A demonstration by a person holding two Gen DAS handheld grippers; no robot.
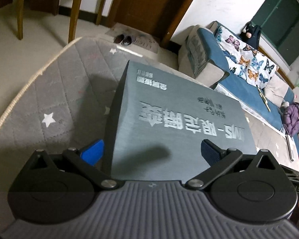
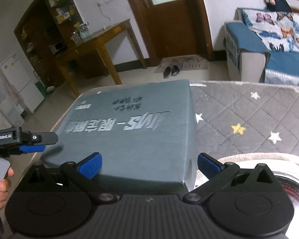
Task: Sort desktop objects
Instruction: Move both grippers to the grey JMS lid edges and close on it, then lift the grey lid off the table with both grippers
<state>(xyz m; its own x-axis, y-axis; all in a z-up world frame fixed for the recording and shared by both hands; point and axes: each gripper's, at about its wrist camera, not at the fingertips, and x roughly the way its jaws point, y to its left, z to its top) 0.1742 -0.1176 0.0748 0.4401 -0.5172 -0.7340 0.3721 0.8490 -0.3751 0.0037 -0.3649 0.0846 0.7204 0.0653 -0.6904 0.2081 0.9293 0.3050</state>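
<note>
A large grey box (image 1: 169, 107) with silver lettering lies flat on a grey quilted cover with stars (image 1: 55, 103). My left gripper (image 1: 151, 153) is open at the box's near left corner. Its left finger (image 1: 92, 152) is beside the box's left side and its right finger (image 1: 211, 153) is over the lid. In the right wrist view the same box (image 2: 133, 123) fills the middle. My right gripper (image 2: 149, 166) is open at the near right corner, with one finger (image 2: 90, 167) over the lid and the other (image 2: 209, 165) past the right side. The left gripper (image 2: 29, 143) shows at the left, held by a hand (image 2: 0, 187).
The cover's corded edge (image 1: 20, 93) curves round on the left, with floor beyond. A white-rimmed round object (image 2: 269, 159) lies by the right gripper. A blue sofa (image 1: 239, 63), a wooden table (image 2: 93, 43), shoes (image 2: 172, 69) and a seated person (image 1: 293, 117) are in the room.
</note>
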